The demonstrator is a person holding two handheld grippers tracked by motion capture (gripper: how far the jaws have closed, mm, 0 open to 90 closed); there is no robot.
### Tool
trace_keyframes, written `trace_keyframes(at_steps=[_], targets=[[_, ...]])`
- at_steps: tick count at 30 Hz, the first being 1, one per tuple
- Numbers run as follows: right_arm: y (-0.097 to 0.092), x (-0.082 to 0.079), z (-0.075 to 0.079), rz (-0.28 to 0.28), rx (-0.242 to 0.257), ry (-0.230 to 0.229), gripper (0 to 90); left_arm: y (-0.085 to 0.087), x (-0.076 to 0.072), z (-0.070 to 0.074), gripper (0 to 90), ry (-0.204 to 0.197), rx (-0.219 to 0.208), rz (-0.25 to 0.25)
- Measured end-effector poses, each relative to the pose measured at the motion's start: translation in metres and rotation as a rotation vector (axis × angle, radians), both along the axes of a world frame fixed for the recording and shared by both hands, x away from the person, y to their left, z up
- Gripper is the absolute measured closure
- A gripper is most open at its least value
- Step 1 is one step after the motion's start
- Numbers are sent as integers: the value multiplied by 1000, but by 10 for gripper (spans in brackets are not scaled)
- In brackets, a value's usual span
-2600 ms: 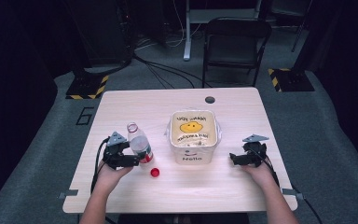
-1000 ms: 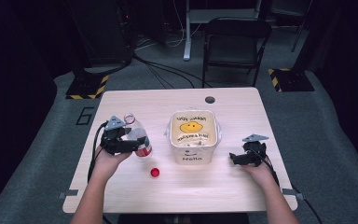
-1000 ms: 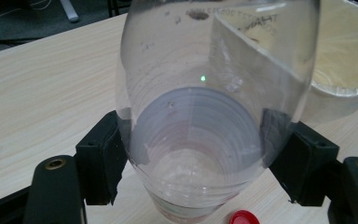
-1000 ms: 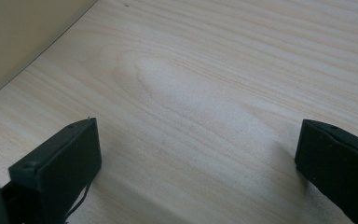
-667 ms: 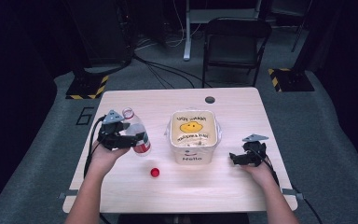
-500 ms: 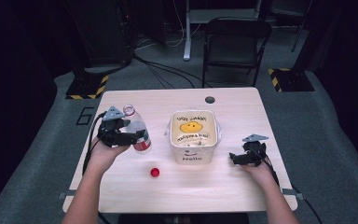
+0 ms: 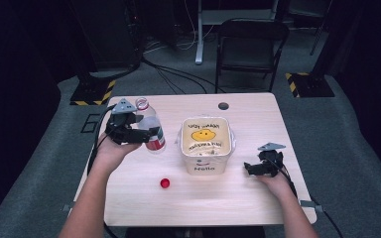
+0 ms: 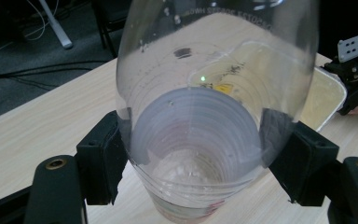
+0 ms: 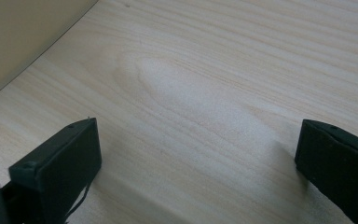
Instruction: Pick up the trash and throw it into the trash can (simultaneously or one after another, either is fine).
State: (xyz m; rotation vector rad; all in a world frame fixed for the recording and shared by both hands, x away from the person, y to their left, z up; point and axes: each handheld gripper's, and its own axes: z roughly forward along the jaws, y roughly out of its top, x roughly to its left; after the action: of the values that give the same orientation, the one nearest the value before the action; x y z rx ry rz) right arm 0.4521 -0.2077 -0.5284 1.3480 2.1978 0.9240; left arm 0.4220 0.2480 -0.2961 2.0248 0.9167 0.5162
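We see a pale wooden worktop standing on grey carpet, with a dark folding chair beyond its far edge. Near the middle of the worktop sits a cream tub printed with a yellow smiling face and some lettering; it appears to hold something pale, though we cannot make out what. To the left of the tub, the left tool clamps its two black jaws around a clear plastic bottle, one jaw pressed to each side of its body, as the left gripper view shows up close. The bottle has a red label band low down and an uncapped neck, and it leans slightly; whether its base touches the wood we cannot tell. At the right of the tub, the right tool rests low over the worktop with its jaws spread wide and nothing between them. A small red cap lies alone on the wood, nearer us than the bottle and well apart from it.
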Motion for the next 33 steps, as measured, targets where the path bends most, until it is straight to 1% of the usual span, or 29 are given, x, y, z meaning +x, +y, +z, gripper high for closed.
trace_keyframes(at_steps=[6,7,8,15,16,18,22,24,25,26,27,28,33], targets=[[0,0,0,2,0,-1,0,-8,5,12,267,-3,2,-13],[0,0,0,2,0,-1,0,-8,5,12,267,-3,2,-13],[0,0,0,1,0,0,0,-11,7,16,267,-8,7,-16],[0,0,0,1,0,-1,0,-19,11,25,268,-17,1,-27],[0,0,0,2,0,-1,0,-22,12,28,267,-18,-2,-37],[0,0,0,1,0,-1,0,-26,13,31,267,-22,-2,-41],[0,0,0,1,0,-1,0,-34,16,34,267,-21,-7,-50],[0,0,0,2,0,-1,0,-40,20,37,268,-25,-7,-64],[0,0,0,2,0,-1,0,-40,20,37,267,-25,-7,-64],[0,0,0,1,0,-1,0,-45,21,37,268,-23,-7,-69],[0,0,0,1,1,-1,0,-45,21,37,268,-23,-7,-69],[0,0,0,1,0,-1,0,-51,23,37,268,-22,-7,-74],[0,0,0,3,0,-1,0,-63,28,38,268,-15,-7,-98]])
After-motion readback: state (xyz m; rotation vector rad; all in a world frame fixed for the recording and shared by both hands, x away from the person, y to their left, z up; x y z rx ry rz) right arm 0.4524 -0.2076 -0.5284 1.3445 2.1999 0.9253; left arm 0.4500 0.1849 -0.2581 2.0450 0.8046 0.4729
